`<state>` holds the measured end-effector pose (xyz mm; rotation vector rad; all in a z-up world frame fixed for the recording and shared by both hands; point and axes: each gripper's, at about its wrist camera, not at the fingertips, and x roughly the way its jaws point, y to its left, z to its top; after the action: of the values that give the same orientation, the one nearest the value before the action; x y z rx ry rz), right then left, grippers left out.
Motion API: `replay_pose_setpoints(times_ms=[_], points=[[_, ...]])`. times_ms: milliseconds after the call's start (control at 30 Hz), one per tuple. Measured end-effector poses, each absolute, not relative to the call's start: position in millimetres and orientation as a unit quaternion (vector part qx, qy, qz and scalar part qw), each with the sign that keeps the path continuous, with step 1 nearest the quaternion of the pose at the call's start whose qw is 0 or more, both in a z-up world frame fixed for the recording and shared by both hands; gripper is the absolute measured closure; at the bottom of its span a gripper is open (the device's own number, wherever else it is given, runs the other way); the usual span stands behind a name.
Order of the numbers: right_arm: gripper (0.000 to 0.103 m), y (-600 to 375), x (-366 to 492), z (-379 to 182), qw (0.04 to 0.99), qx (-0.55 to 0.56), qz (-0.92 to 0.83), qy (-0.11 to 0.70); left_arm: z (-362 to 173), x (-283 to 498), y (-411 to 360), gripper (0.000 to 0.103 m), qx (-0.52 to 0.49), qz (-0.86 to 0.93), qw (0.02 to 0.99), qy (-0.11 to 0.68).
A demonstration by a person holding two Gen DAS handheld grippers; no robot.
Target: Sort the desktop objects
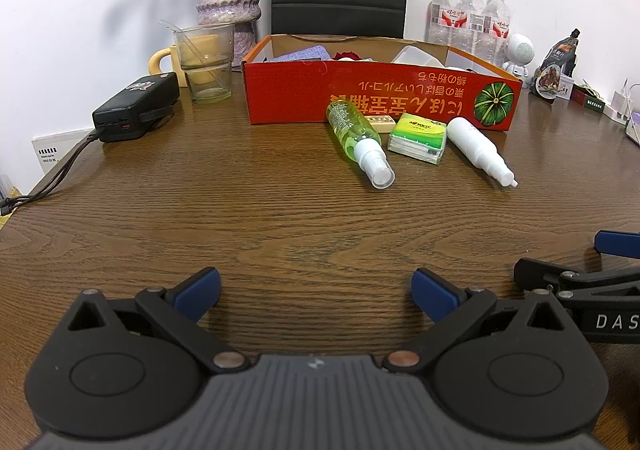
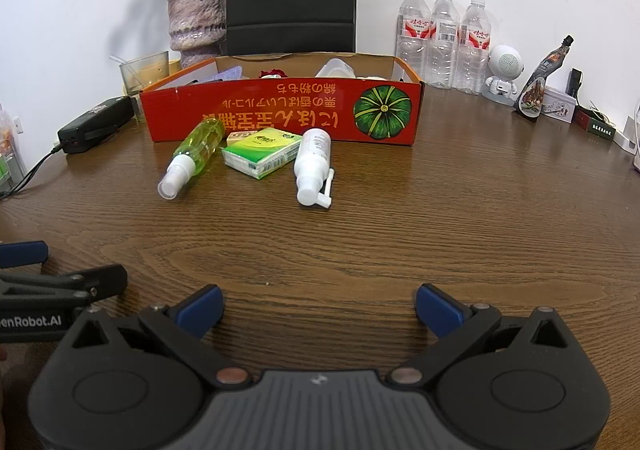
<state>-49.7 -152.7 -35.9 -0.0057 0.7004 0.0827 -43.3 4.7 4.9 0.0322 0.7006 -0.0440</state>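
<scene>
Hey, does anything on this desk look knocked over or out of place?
Yes. The green spray bottle and white spray bottle both lie on their sides in front of the red box, flanking a tissue pack. Nothing looks spilled. The box's print is upside down from here.

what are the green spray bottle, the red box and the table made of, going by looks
Green spray bottle: likely clear plastic, glossy, since the green shows through; pale plastic-looking cap.
Red box: cardboard with a glossy printed face; the inner walls look plain brown.
Table: dark wood grain with a slight sheen; solid wood or veneer cannot be told.
</scene>
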Motion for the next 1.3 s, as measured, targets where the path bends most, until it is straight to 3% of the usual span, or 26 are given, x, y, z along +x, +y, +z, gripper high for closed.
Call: replay_pose_setpoints(times_ms=[433,533,633,833,867,900,967,1033,1100,1300], points=[[0.000,-155,-34,-21,0.941,-0.009,0.063,0.333,14,-29,12,0.000,0.004,-0.074,0.936,0.343],[0.009,-157,-23,-9,0.942,-0.014,0.080,0.326,39,4,30,0.000,-0.064,-0.115,0.931,0.342],[0.015,-158,-2,5,0.946,-0.023,0.088,0.312,56,54,27,0.000,-0.056,-0.111,0.932,0.341],[0.043,-161,84,3,0.934,0.014,0.049,0.354,40,137,0,0.033,-0.010,-0.085,0.910,0.407],[0.052,-161,90,0,0.930,0.017,0.052,0.363,36,140,-2,0.035,-0.007,-0.085,0.908,0.410],[0.056,-161,96,-3,0.926,0.019,0.055,0.372,33,142,-3,0.041,-0.006,-0.090,0.907,0.412],[0.075,-161,103,-11,0.917,0.016,0.068,0.392,28,141,-4,0.057,0.002,-0.099,0.905,0.413],[0.076,-165,99,-9,0.919,0.023,0.072,0.386,23,137,-6,0.067,0.024,-0.105,0.908,0.405],[0.077,-170,96,-6,0.921,0.030,0.077,0.380,20,130,-7,0.071,0.039,-0.106,0.913,0.393],[0.077,-188,85,17,0.933,0.058,0.093,0.344,48,102,9,0.071,0.006,-0.139,0.918,0.372]])
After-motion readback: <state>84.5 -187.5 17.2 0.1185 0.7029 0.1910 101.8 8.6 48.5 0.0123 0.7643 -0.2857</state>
